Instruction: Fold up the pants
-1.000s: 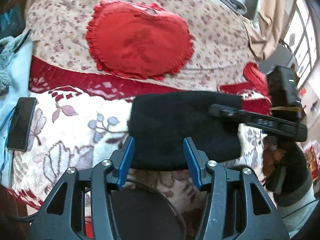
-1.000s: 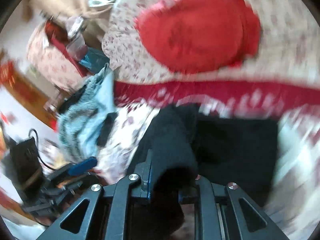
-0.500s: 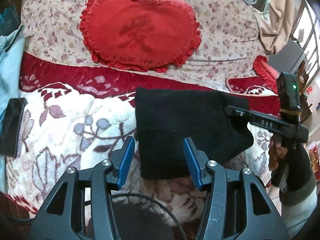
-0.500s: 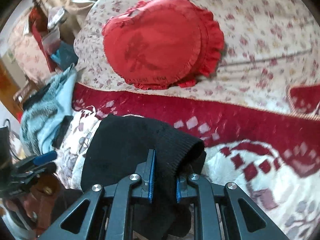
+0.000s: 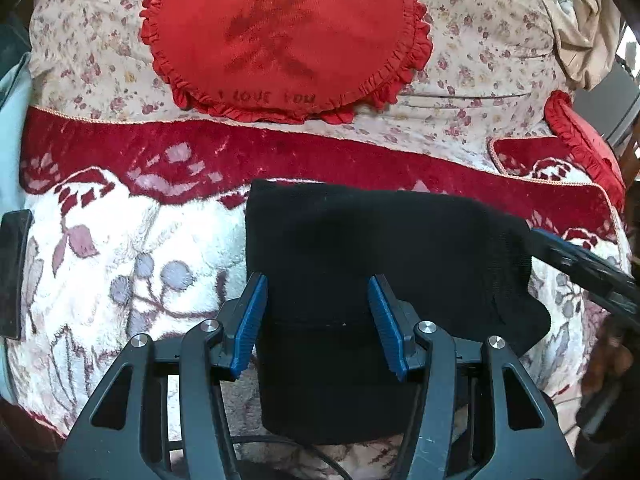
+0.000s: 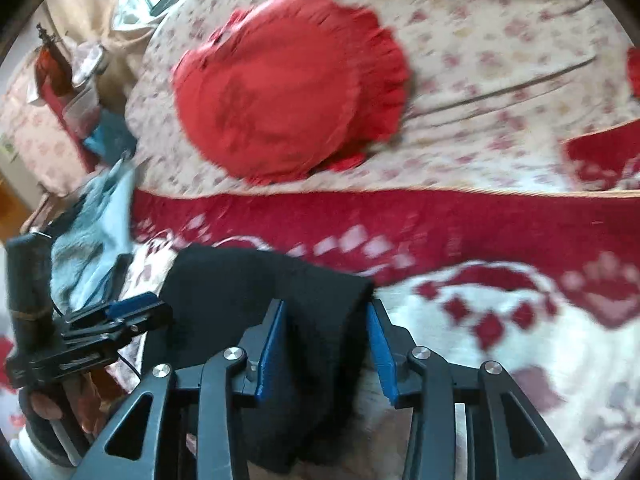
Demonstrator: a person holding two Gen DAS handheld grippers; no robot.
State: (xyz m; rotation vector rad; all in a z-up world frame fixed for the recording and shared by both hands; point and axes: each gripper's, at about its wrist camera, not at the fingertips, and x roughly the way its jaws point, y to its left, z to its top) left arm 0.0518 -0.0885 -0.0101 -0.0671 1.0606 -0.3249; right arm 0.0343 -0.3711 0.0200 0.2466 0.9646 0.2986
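The black pants [image 5: 360,248] lay in a folded block on the floral blanket [image 5: 120,280], below the red heart cushion [image 5: 280,32]. They looked soft, thick and limp, likely to sag, so I judged an edge the best hold. My left claw [image 5: 316,312] stood wide over the near edge; my right claw [image 6: 324,344] was wide too, with cloth slack between its fingers.
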